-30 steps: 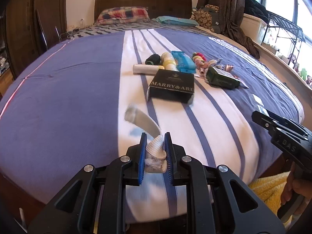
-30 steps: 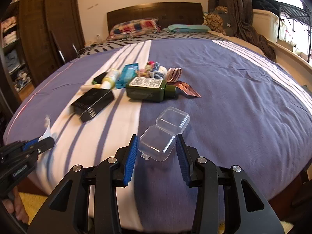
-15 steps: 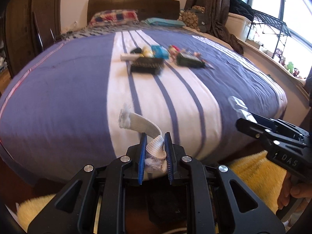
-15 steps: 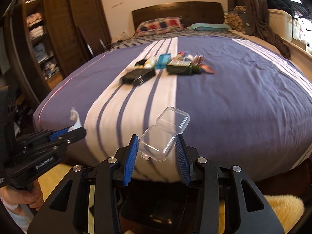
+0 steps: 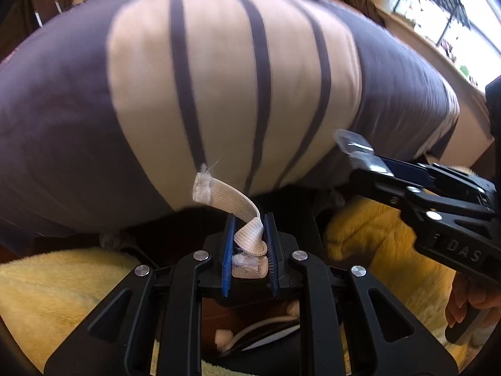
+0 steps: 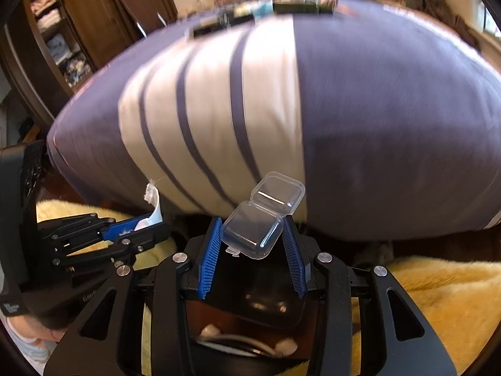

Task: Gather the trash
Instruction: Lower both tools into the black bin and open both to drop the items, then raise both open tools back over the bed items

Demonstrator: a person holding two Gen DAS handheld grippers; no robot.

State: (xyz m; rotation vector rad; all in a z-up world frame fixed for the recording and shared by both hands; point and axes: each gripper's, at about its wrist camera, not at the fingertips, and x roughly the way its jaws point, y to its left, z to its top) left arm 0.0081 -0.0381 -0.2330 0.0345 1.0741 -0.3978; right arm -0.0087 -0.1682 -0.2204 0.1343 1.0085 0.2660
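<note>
Two grippers hang past the foot of the bed, each with trash in its grasp. The left gripper has its blue pads clenched on a white strap; the strap is bunched between the pads, and its free end rises up and to the left to a frayed tip in front of the bed's edge. In the right wrist view the same strap shows as a white strip sticking up from the left gripper at the left. The right gripper grasps a clear case, the base caught between the blue pads and the hinged lid standing open above and to the right. From the left wrist view the right gripper reaches in from the right with the case at its tip, close to the bed's lower corner. Below both grippers lies a yellow rug, and between the gripper arms a dark bin sits on the floor with white scraps inside. Blurred items lie far up the striped blanket.
</note>
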